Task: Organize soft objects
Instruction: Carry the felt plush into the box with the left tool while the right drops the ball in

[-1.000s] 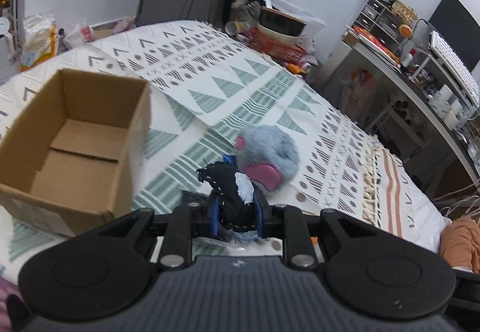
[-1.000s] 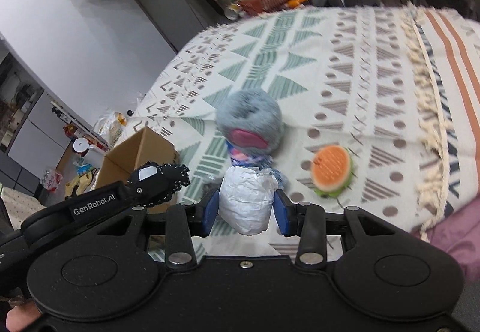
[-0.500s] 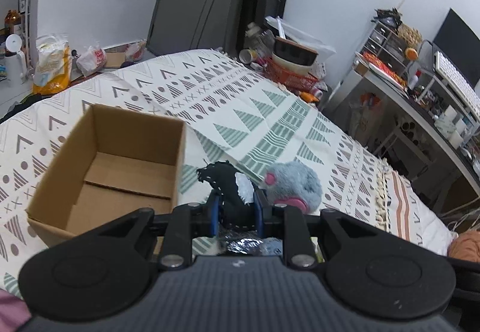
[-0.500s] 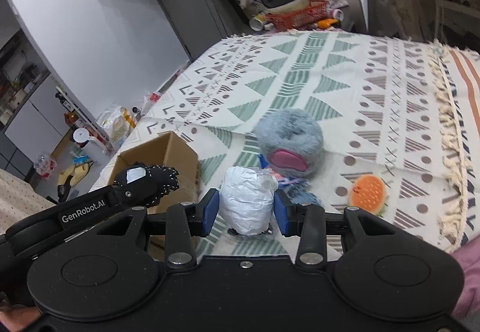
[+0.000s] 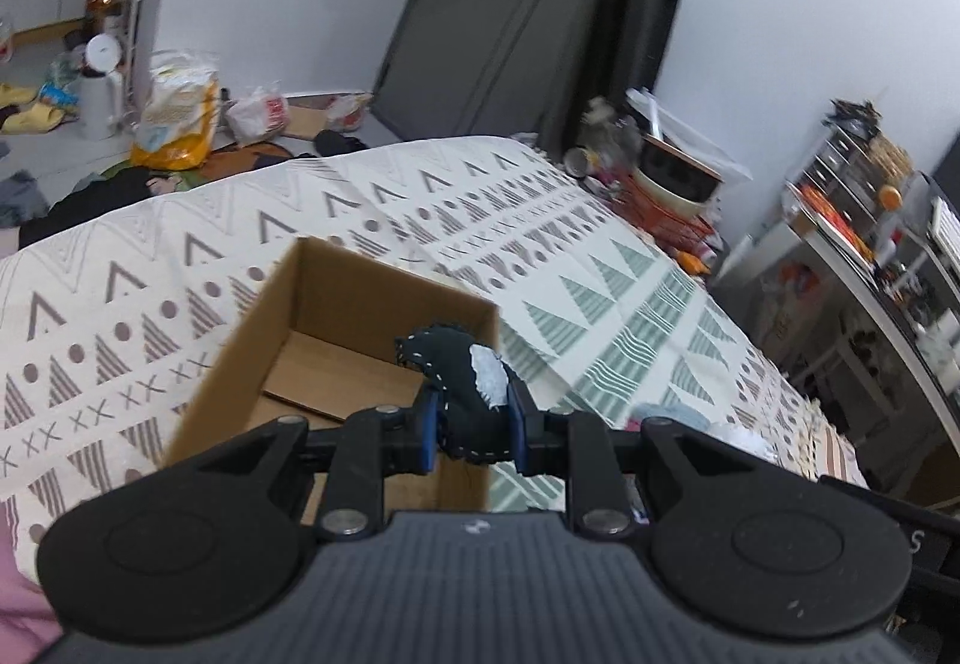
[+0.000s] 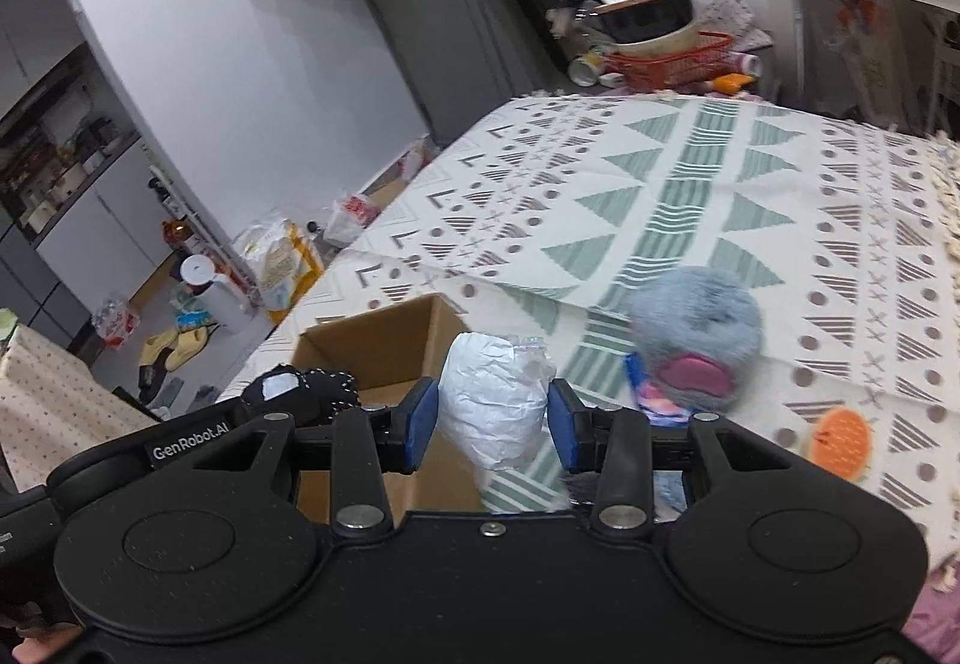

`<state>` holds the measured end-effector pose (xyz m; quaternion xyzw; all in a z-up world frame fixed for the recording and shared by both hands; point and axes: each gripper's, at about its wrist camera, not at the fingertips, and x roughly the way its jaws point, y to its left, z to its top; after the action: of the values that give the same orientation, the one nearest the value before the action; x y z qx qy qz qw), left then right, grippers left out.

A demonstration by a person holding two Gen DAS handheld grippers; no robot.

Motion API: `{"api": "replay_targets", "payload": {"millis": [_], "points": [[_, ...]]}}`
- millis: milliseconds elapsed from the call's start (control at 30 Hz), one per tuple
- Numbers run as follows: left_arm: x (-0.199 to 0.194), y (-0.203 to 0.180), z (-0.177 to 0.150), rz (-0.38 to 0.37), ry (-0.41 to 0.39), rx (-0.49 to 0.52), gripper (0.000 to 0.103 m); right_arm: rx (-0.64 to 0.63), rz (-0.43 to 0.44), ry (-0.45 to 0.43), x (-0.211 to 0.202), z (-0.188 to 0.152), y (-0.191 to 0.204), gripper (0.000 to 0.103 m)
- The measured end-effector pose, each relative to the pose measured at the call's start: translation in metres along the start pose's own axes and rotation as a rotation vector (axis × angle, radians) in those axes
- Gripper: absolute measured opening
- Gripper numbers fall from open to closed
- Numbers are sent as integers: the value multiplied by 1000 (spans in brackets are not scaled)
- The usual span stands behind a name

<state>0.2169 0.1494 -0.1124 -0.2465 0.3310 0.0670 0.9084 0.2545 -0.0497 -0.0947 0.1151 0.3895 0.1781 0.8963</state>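
My left gripper (image 5: 471, 424) is shut on a black felt toy with a white patch (image 5: 459, 376) and holds it over the right part of the open cardboard box (image 5: 264, 340). That toy also shows in the right wrist view (image 6: 300, 388). My right gripper (image 6: 492, 418) is shut on a crumpled white soft bundle (image 6: 492, 400), just right of the box (image 6: 384, 346). A grey fluffy plush with a pink mouth (image 6: 696, 328) and an orange burger toy (image 6: 840, 439) lie on the patterned bedspread (image 6: 720, 196).
The box stands on the bed and its floor looks bare. Bags and clutter (image 5: 180, 124) lie on the floor beyond the bed's far edge. A red basket with bowls (image 6: 666, 52) and a cluttered desk (image 5: 870, 256) stand to the right.
Both grippers have moved left toward the box with their toys. The black toy is now over the box; the white bundle has come beside the box's right wall.
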Motion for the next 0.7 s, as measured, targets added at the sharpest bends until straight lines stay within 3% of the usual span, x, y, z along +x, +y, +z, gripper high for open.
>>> {"api": "replay_targets", "payload": {"millis": [200, 300, 467, 700], "points": [[4, 25, 10, 37, -5, -64, 22, -19, 46, 25, 19, 1, 21, 40], [5, 30, 13, 86, -19, -51, 22, -27, 62, 36, 28, 1, 30, 40], [20, 46, 11, 130, 51, -84, 22, -22, 103, 66, 44, -2, 42, 40], [25, 60, 7, 204, 90, -117, 24, -16, 125, 113, 62, -11, 51, 40]]}}
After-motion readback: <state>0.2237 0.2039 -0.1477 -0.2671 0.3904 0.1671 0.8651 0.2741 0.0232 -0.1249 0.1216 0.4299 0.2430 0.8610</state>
